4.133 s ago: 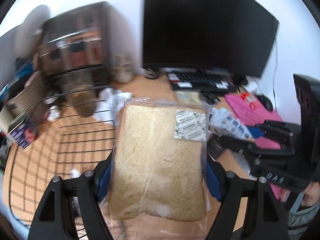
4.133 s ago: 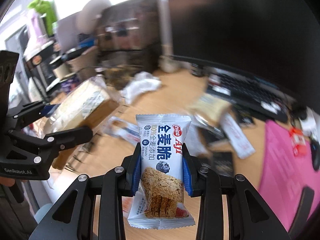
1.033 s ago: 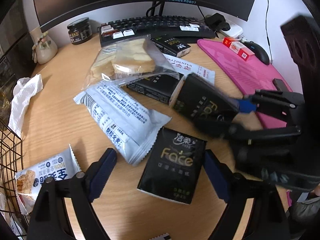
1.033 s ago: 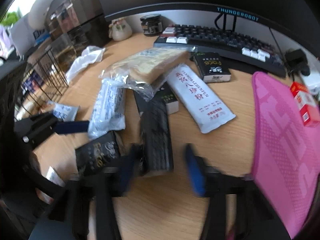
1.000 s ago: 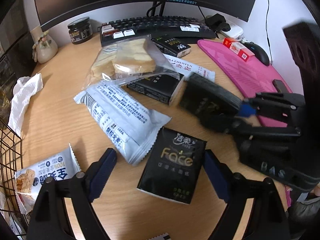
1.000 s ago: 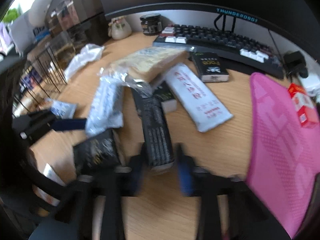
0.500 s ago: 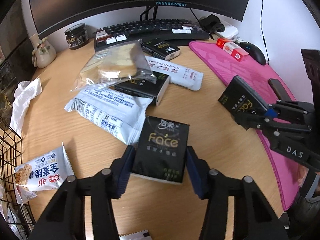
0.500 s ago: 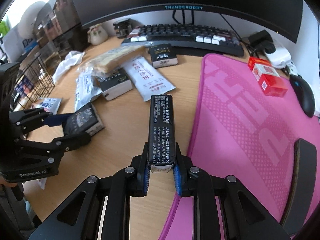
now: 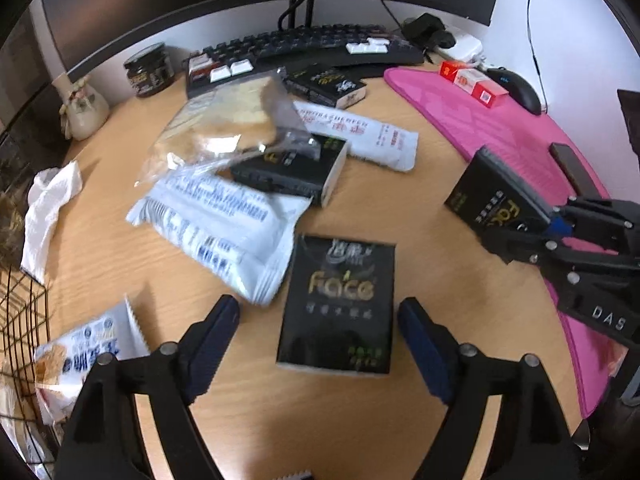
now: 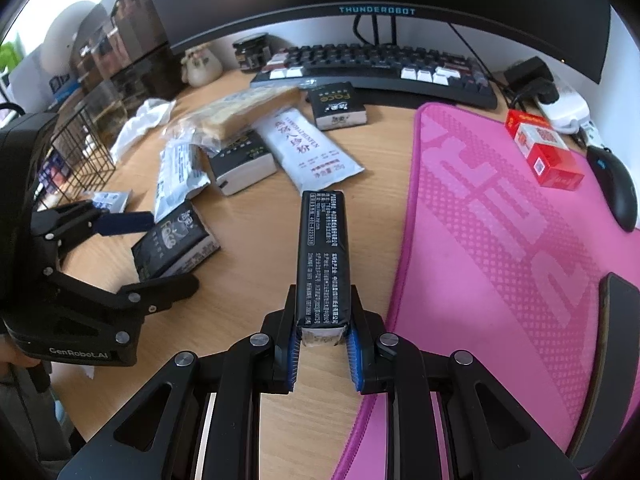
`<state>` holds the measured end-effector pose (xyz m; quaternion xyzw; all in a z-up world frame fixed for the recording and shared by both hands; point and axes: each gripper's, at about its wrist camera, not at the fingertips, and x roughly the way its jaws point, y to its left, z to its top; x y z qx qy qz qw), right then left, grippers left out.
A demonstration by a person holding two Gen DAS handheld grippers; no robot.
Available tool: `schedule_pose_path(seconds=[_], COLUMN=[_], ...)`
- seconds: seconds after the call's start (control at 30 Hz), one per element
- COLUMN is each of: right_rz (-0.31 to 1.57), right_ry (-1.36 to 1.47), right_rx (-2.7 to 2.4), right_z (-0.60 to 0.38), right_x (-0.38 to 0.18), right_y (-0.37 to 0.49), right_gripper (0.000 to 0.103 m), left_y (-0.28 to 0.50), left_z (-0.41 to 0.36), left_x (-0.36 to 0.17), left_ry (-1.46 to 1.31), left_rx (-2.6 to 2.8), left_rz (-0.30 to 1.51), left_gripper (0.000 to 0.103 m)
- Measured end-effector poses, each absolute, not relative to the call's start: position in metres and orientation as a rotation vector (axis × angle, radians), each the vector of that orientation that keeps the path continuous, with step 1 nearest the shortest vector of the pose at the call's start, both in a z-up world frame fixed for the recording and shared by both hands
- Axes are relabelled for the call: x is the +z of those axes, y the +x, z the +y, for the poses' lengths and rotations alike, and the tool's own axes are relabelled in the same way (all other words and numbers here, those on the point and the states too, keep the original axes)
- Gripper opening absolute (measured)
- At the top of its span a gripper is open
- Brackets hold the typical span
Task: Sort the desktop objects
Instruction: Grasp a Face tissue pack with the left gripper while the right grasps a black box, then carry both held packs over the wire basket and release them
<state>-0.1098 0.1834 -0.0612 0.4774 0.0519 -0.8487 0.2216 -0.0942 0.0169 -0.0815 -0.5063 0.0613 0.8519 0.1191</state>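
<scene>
My left gripper is open, its blue pads on either side of a black "Face" tissue pack that lies flat on the wooden desk; neither pad touches it. This pack also shows in the right wrist view, between the left gripper's fingers. My right gripper is shut on another black tissue pack, held on edge above the desk beside the pink mat. In the left wrist view this held pack is at the right.
Two white packets, a bagged bread slice, two more black packs and a snack bar lie on the desk. A wire basket stands at the left. Keyboard, jar, red box and mouse are behind.
My left gripper was closed around the flat black pack half a second ago; its jaws have opened wide. My right gripper still holds its pack, nearly unmoved.
</scene>
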Motion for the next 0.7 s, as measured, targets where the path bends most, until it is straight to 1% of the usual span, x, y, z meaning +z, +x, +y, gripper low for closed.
schedule_pose_path(seconds=[0.1, 0.17, 0.3, 0.33, 0.7], right_rz=[0.143, 0.141, 0.141, 0.141, 0.14], right_ry=[1.317, 1.317, 1.316, 1.315, 1.283], right_rx=[-2.347, -2.349, -2.351, -2.351, -2.355], right_z=[0.183, 0.183, 0.183, 0.183, 0.177], right_x=[-0.061, -0.062, -0.062, -0.062, -0.052], right_y=[-0.111, -0.112, -0.112, -0.112, -0.1], right_gripper=[0.021, 0.021, 0.021, 0.021, 0.021], left_y=[-0.094, -0.093, -0.092, -0.092, -0.067], left_z=[0.018, 0.019, 0.016, 0.015, 0.005], left_x=[-0.081, -0.079, -0.077, -0.077, -0.062], left_ry=[-1.443, -1.426, -1.416, -1.418, -1.392], left_rx=[2.489, 2.505, 2.501, 2.502, 2.523], left_rz=[0.156, 0.165, 0.142, 0.14, 0.09], left_gripper=[0.082, 0.068, 0.063, 0.059, 0.055])
